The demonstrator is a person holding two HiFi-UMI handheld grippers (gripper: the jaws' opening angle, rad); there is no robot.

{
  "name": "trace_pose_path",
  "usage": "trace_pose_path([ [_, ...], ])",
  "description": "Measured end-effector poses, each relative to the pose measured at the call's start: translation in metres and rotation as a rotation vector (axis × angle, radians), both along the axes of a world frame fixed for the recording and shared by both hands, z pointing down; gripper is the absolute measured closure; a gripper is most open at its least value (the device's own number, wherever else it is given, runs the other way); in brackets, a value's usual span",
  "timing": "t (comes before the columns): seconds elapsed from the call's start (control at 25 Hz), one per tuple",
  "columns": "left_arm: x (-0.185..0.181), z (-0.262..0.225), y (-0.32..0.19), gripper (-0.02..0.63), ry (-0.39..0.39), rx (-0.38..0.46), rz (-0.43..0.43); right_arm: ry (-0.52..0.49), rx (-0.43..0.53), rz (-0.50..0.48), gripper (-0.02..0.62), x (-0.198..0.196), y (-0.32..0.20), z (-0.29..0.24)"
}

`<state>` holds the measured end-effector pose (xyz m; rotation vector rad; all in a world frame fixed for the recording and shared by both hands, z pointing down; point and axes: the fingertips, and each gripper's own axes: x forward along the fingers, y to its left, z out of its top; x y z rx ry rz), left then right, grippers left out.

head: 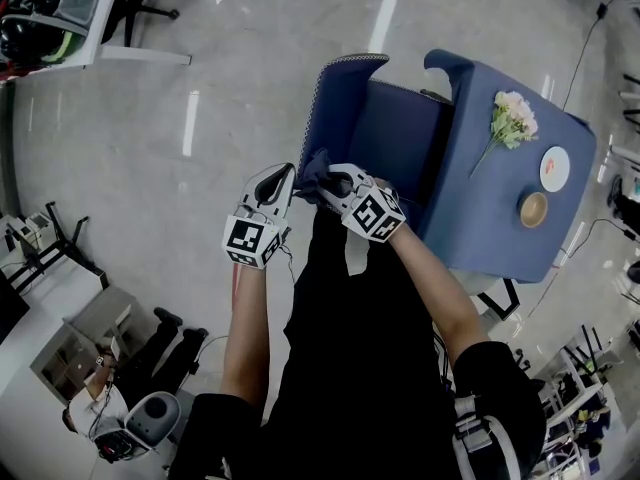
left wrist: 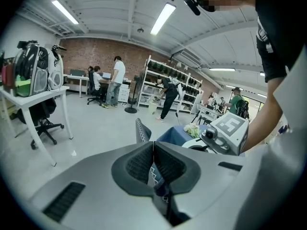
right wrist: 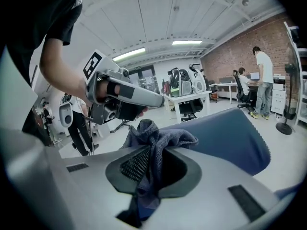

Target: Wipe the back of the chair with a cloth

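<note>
The cloth [right wrist: 163, 137] looks soft and light, and the right gripper [right wrist: 154, 166] pinches it firmly at a fold. The left gripper [left wrist: 153, 164] has its jaws closed together on nothing.

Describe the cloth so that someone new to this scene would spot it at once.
Find the blue chair beside the blue table. At the chair's near edge the right gripper is shut on a crumpled grey-blue cloth. It alone is soft and bunched; the chair next to it is smooth.
</note>
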<state>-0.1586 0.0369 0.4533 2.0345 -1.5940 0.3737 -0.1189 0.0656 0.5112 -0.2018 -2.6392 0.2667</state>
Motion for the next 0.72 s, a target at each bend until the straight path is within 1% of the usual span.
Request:
trace_pose_path([
  [0.24,-0.003,0.009,-0.009,0.581,-0.002,-0.014,-0.021,0.010,-0.034,0.050,0.522,0.003,-0.021,0.009],
  [0.36,-0.003,0.015,-0.011,0.581,0.001,-0.026,-0.025,0.013,-0.035,0.068,0.522,0.002,-0.033,0.011],
  [0.6,0.000,0.023,-0.013,0.581,0.005,-0.046,-0.031,0.005,-0.001,0.043,0.522,0.000,-0.045,0.010],
  [0.72,-0.001,0.027,-0.015,0.581,0.008,-0.053,-0.044,-0.002,-0.010,0.062,0.522,0.000,-0.056,0.012],
])
